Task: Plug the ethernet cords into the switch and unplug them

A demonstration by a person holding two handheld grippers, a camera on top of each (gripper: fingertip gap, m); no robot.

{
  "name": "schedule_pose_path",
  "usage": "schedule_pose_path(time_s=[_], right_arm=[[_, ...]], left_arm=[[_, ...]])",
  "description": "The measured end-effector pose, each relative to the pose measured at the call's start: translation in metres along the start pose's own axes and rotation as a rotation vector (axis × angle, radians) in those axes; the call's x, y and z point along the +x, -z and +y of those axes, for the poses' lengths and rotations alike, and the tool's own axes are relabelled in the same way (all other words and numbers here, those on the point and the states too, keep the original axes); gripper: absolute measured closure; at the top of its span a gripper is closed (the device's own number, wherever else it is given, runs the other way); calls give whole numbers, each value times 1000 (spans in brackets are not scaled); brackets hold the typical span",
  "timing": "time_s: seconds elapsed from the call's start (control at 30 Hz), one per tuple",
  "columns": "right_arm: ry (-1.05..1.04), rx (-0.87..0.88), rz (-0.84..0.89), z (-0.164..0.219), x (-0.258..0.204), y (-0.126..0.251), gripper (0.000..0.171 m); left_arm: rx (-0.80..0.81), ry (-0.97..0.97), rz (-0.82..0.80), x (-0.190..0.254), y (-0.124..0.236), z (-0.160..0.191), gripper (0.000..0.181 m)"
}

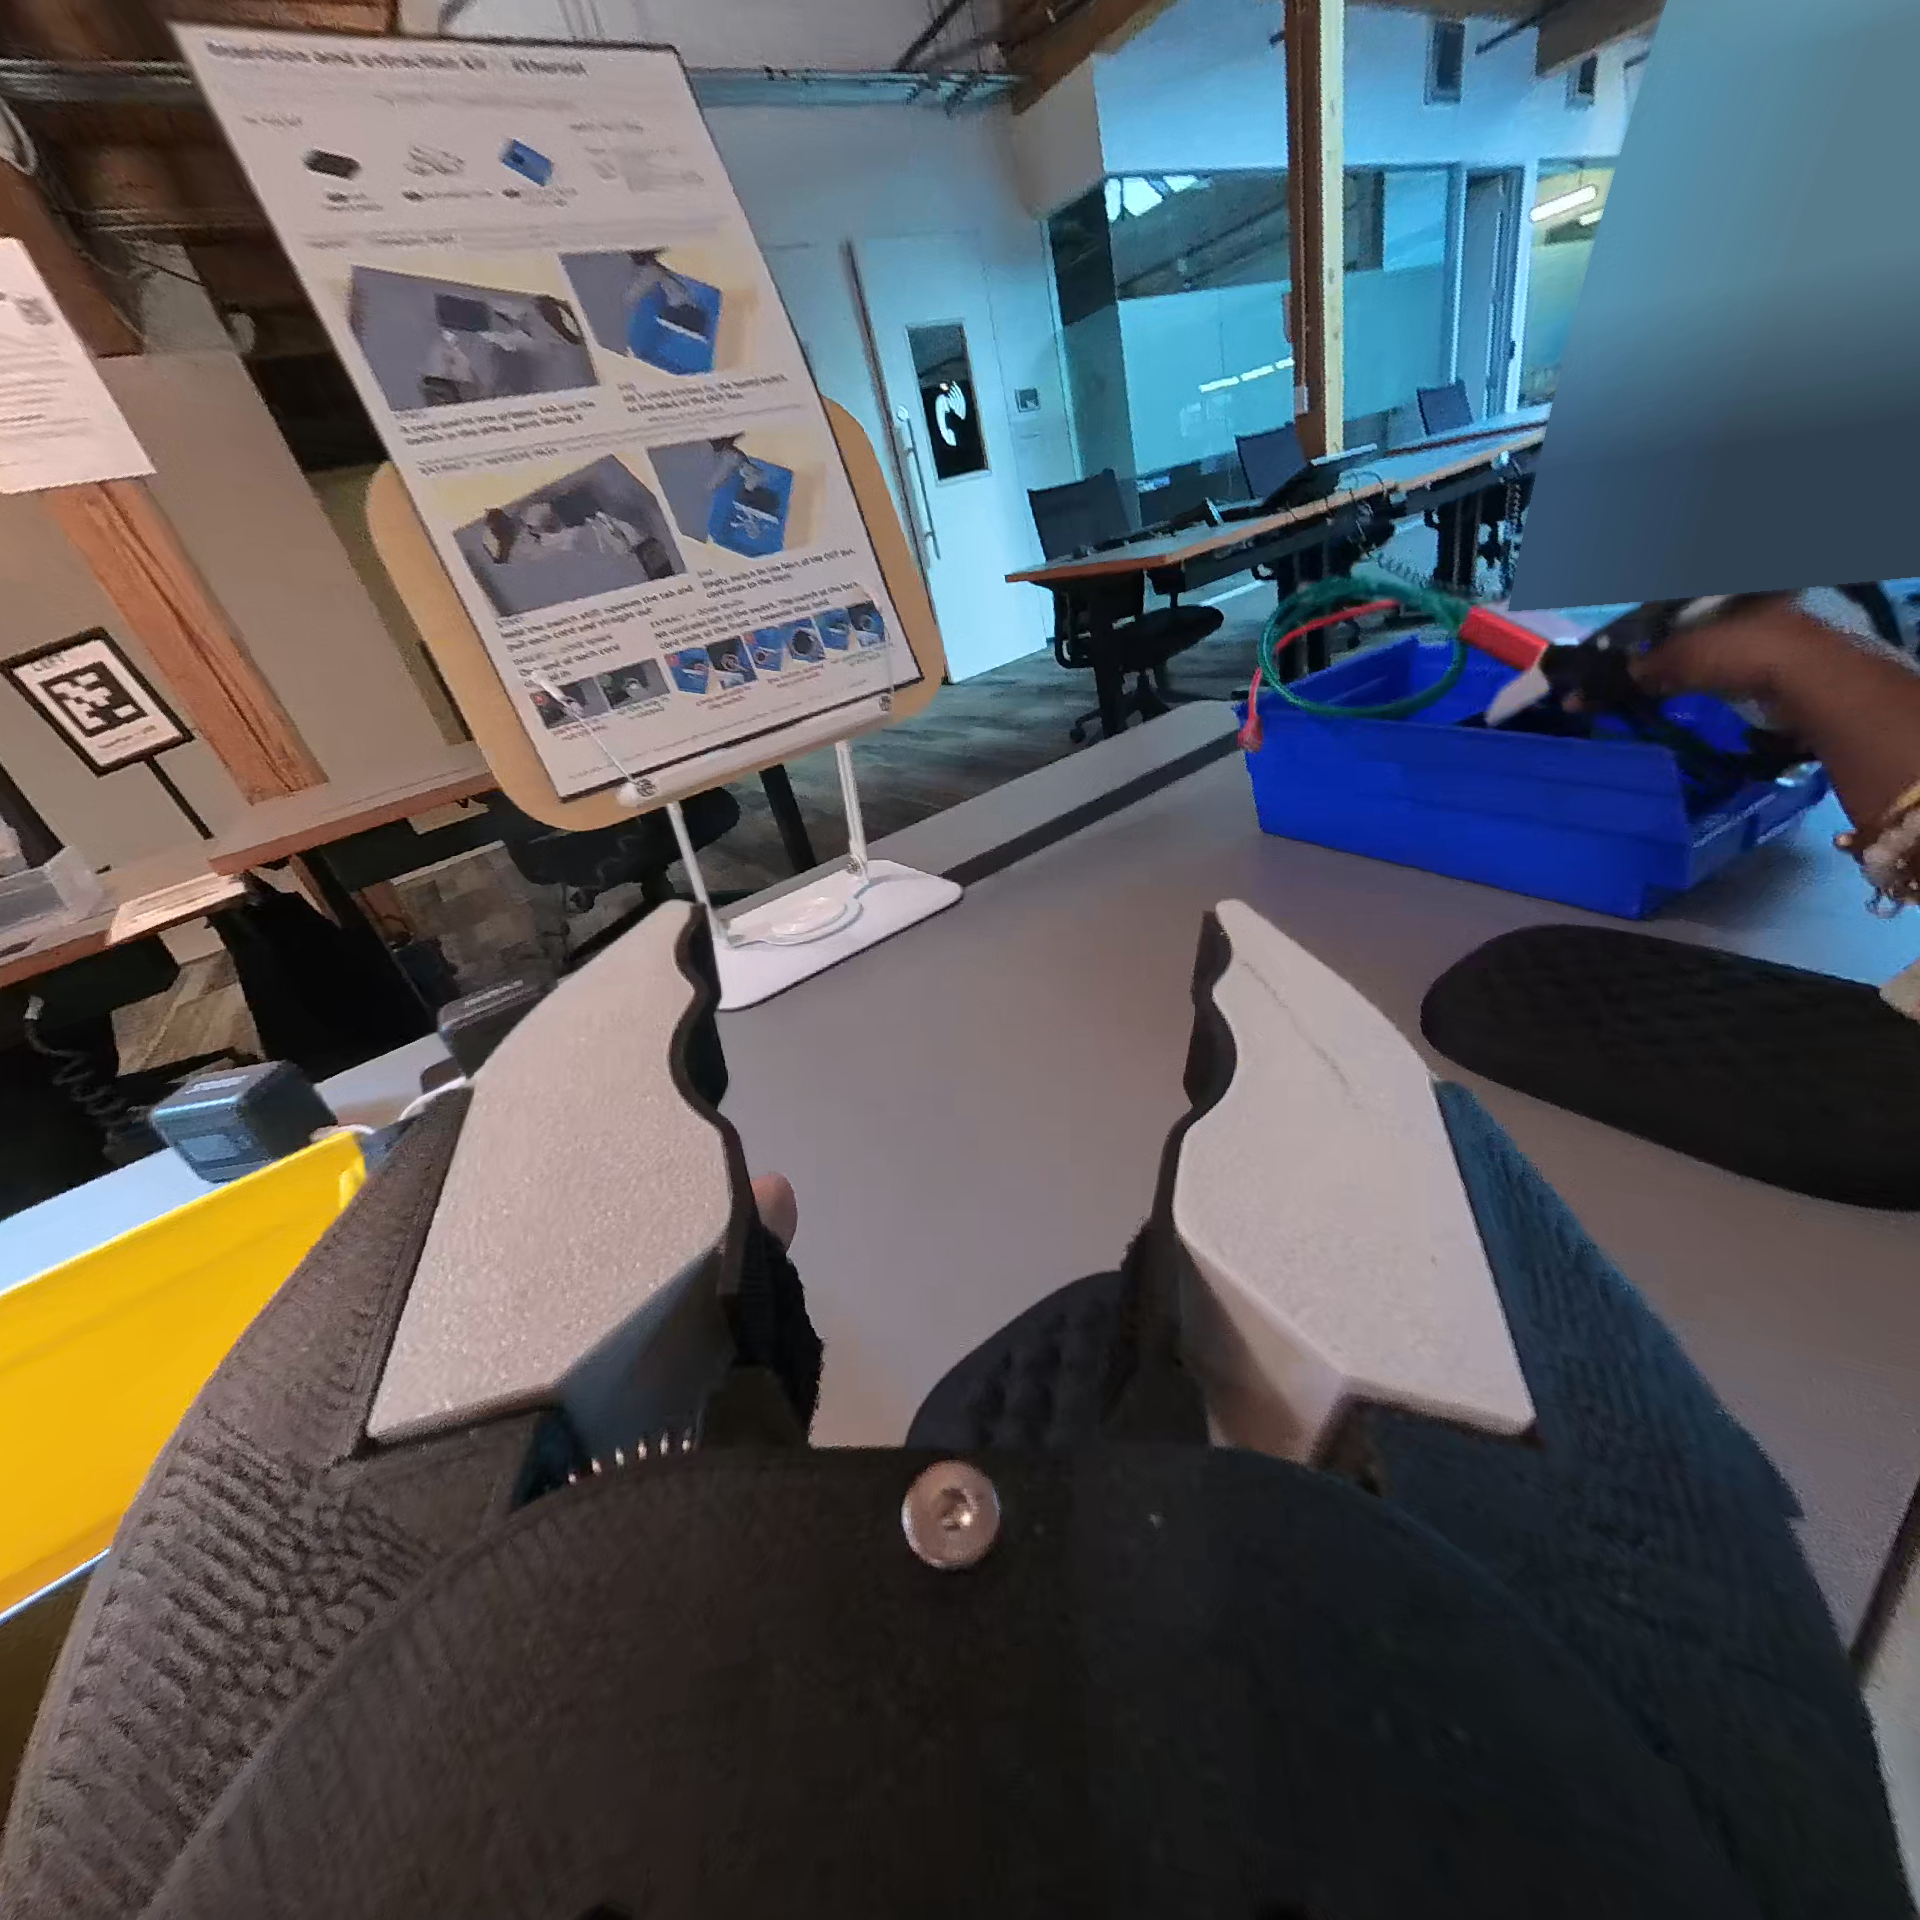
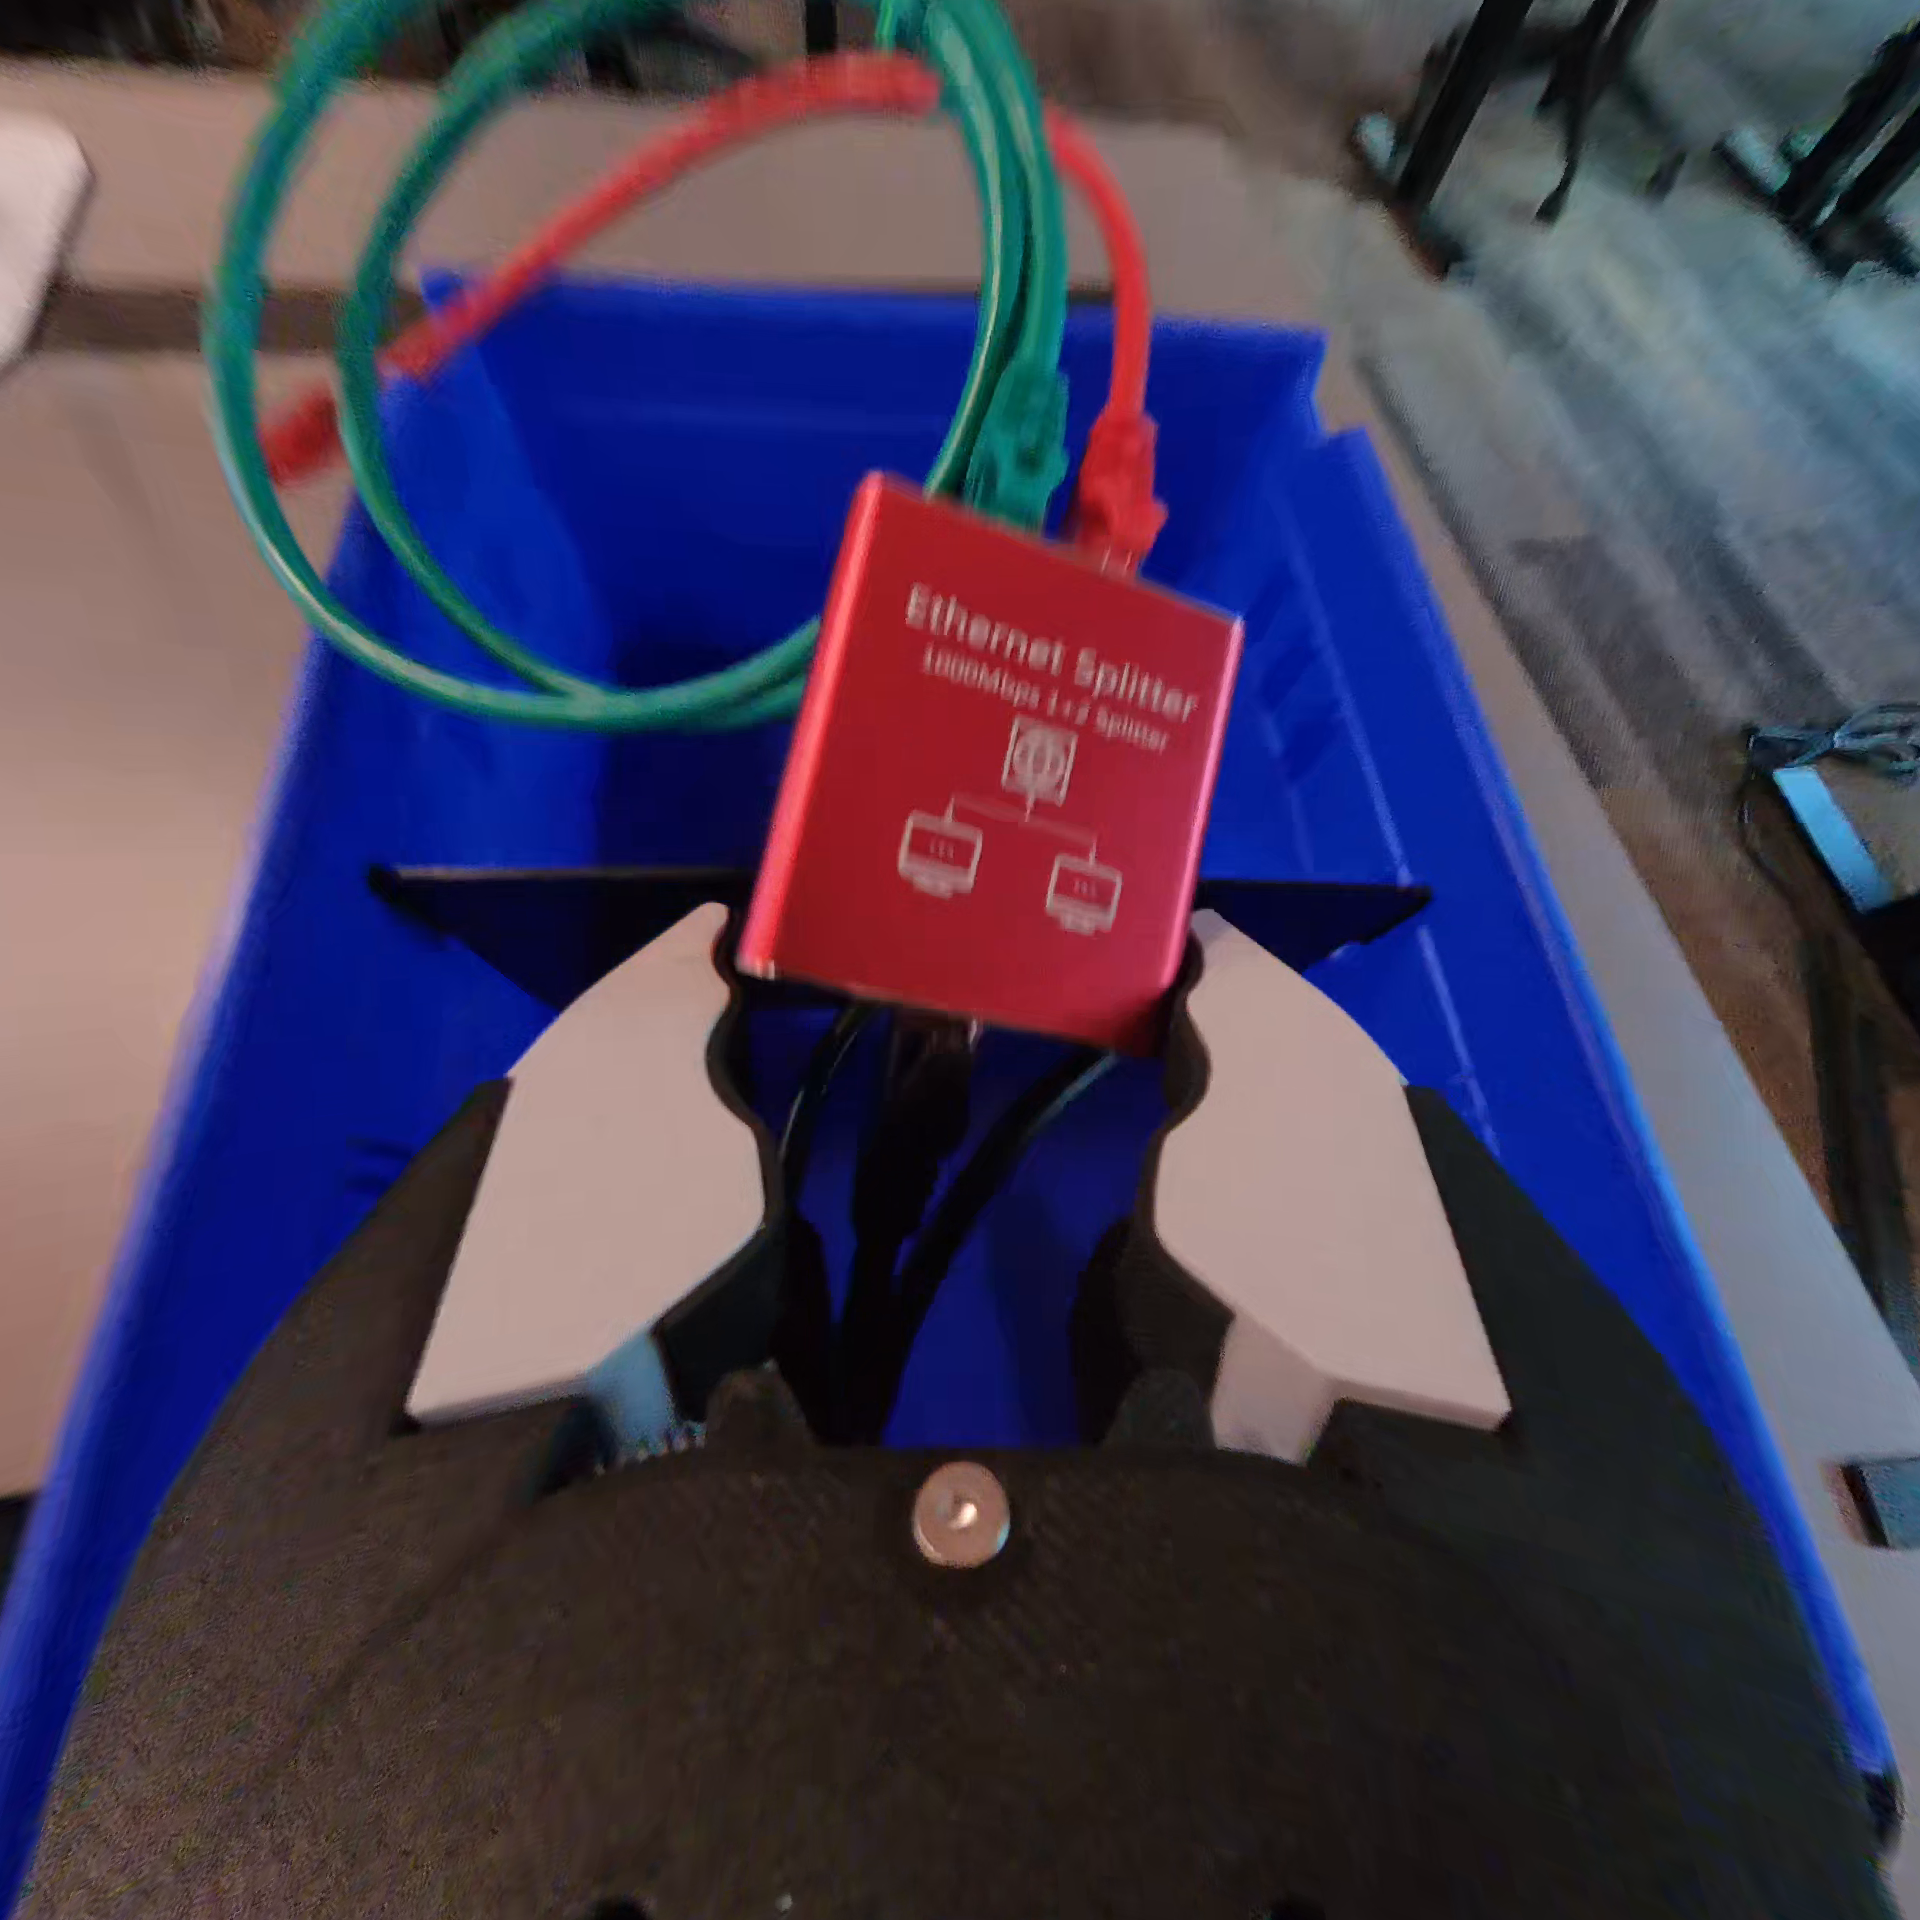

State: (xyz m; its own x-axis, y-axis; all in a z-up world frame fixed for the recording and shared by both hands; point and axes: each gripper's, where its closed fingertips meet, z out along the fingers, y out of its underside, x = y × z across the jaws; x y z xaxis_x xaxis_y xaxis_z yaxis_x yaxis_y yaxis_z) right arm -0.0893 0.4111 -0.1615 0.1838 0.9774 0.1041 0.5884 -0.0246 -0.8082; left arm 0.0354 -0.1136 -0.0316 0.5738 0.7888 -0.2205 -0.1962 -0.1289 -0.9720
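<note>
In the right wrist view my right gripper [image 2: 961, 961] is shut on a red switch box [image 2: 997, 758] and holds it above a blue bin [image 2: 499, 582]. A green cord [image 2: 312, 582] and a red cord [image 2: 1127, 312] are plugged into the box's far end and loop upward. Black cables [image 2: 883, 1195] hang from its near end. In the left wrist view my left gripper [image 1: 951, 961] is open and empty above the grey table [image 1: 966, 1143]. The blue bin [image 1: 1475, 821], the cords [image 1: 1351, 644], the red box [image 1: 1507, 636] and my right gripper [image 1: 1532, 691] show at the far right.
A black mat [image 1: 1683, 1049] lies on the table right of my left gripper. A yellow bin [image 1: 145, 1382] sits at the left edge. An instruction board on a white stand [image 1: 582, 416] stands at the table's far edge. A black divider [image 2: 540, 904] crosses the blue bin. My right fingertips sit around 55 cm from my left ones.
</note>
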Motion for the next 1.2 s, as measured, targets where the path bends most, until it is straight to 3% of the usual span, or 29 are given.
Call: schedule_pose_path(time_s=[0.07, 0.17, 0.3, 0.4, 0.57, 0.77, 0.83, 0.97, 1.03, 1.2], right_arm=[[24, -58, -17, 10, -4, -4, 92], [24, 54, -23, -4, -6, 7, 87], [35, 274, -63, -32, -15, 47, 75], [50, 356, -179, -33, -40, 82, 77], [162, 185, -314, 15, -73, 105, 92], [274, -59, -363, 66, -91, 89, 99], [301, -96, -405, 75, -99, 83, 121], [365, -67, -424, 73, -107, 72, 142], [400, -64, -399, 69, -108, 67, 152], [437, -25, -400, 53, -130, 49, 151]], left_arm=[[9, 12, -16, -5, 4, -3, 94], [3, 28, -45, -13, 10, -5, 90], [-44, 13, -106, -31, 25, -2, 86], [-187, 40, -201, -58, 43, 21, 87], [-579, 112, -343, -103, 82, 97, 86], [-813, 172, -196, -90, 107, 149, 105], [-827, 188, -155, -86, 104, 158, 121], [-783, 199, -193, -95, 88, 167, 161], [-736, 226, -208, -98, 78, 168, 162], [-673, 213, -291, -101, 48, 172, 162]])
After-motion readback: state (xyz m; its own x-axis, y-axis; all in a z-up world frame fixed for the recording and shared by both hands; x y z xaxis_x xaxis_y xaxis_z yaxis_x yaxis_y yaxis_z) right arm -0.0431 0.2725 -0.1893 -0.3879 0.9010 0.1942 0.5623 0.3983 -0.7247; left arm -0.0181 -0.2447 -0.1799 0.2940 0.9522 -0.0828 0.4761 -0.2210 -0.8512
